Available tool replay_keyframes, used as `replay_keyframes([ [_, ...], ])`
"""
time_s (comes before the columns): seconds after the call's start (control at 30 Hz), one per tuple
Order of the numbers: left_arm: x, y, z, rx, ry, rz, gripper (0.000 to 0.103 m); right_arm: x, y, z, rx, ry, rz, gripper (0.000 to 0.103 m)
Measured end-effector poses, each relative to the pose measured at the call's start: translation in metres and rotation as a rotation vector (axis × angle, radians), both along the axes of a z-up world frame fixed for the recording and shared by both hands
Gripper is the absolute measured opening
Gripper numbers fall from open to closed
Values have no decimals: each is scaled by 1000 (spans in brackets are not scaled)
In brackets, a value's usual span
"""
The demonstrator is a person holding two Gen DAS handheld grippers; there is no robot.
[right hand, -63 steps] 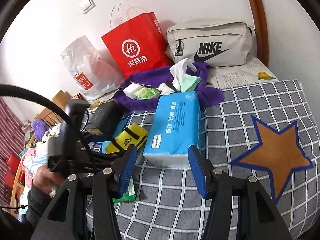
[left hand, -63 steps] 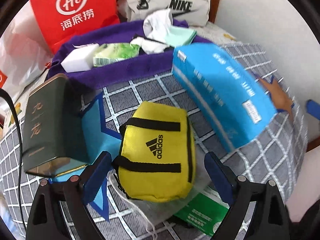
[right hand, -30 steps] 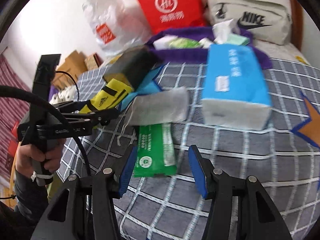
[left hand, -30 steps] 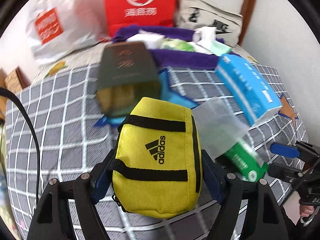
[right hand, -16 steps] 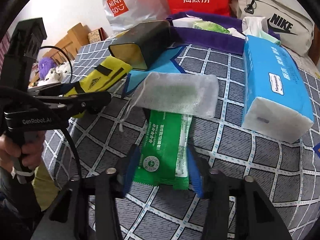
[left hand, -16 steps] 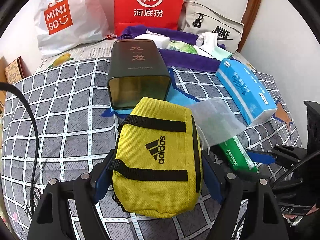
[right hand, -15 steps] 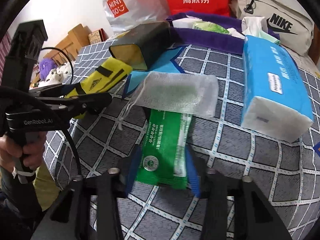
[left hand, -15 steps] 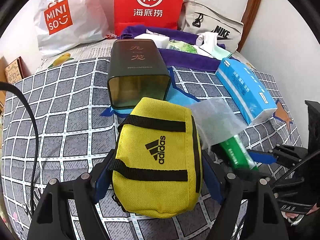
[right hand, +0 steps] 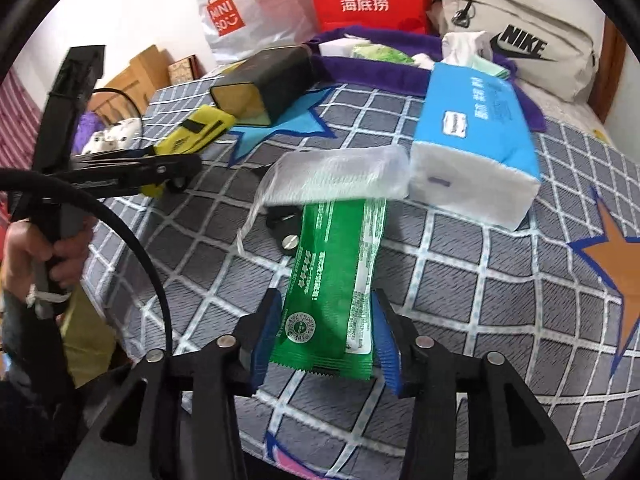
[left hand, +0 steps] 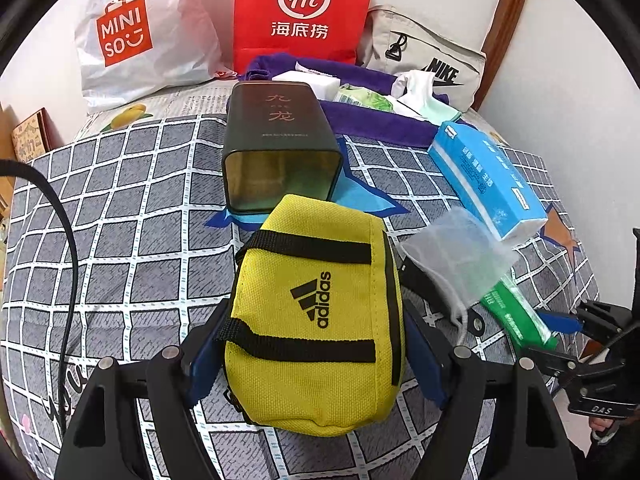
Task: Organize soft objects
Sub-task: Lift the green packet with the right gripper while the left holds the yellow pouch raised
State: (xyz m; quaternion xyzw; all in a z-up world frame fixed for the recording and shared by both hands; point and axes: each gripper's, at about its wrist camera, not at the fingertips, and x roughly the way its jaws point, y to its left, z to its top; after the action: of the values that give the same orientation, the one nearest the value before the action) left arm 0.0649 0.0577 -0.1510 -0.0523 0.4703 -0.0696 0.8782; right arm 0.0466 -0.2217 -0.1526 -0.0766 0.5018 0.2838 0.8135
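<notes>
My left tool (left hand: 316, 356) holds the yellow pouch (left hand: 316, 320) by its two long sides, the pads pressed flat against the fabric and the pouch raised off the bed (left hand: 120, 240); my right tool (right hand: 326, 344) sits astride the near end of the green packet (right hand: 336, 292), and its jaws are opening a little at this moment, with the packet between the pads and both pads at its edges; the packet lies lengthwise away from me on the checked bedspread, its far end tucked under a see-through mesh bag (right hand: 340, 178), which in turn lies just beside the blue tissue pack (right hand: 476, 148); I judge the step in hand to be getting a sound hold on the packet, so I should close on its body rather than its crimped end, squarely, since the film looks slippery and may twist out; when I raise it I should draw it toward me first, so the mesh bag slides off and does not trail along by its string; the purple cloth (right hand: 384, 68) at the back already carries small soft things, and looks a likely place for it; the dark tin (left hand: 280, 144) lies just beyond the pouch.
</notes>
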Motion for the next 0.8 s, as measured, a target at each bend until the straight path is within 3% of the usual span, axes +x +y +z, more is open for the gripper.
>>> replay_keyframes([
  [0.13, -1, -1, 0, 3, 1, -4, 78, 7, 10, -3, -11, -17, -8, 59],
  [0.33, 0, -3, -2, 6, 9, -11, 78, 17, 31, -22, -99, -36, -14, 60],
  [0.37, 0, -4, -2, 8, 11, -12, 78, 16, 34, -23, -114, -79, -19, 59],
  [0.4, 0, -4, -2, 8, 12, -13, 78, 15, 36, -24, -131, -101, -17, 52],
  [0.43, 0, -5, -2, 8, 12, -14, 78, 15, 37, -24, -132, -111, -16, 37],
  [0.5, -1, -5, -2, 5, 9, -15, 78, 16, 32, -20, -104, -96, -16, 30],
  [0.7, -5, -4, 7, -18, -6, -15, 78, 15, 7, 5, 68, 21, -20, 29],
  [0.8, -9, -2, 13, -35, -18, -14, 78, 4, 1, 28, 163, 11, -1, 29],
])
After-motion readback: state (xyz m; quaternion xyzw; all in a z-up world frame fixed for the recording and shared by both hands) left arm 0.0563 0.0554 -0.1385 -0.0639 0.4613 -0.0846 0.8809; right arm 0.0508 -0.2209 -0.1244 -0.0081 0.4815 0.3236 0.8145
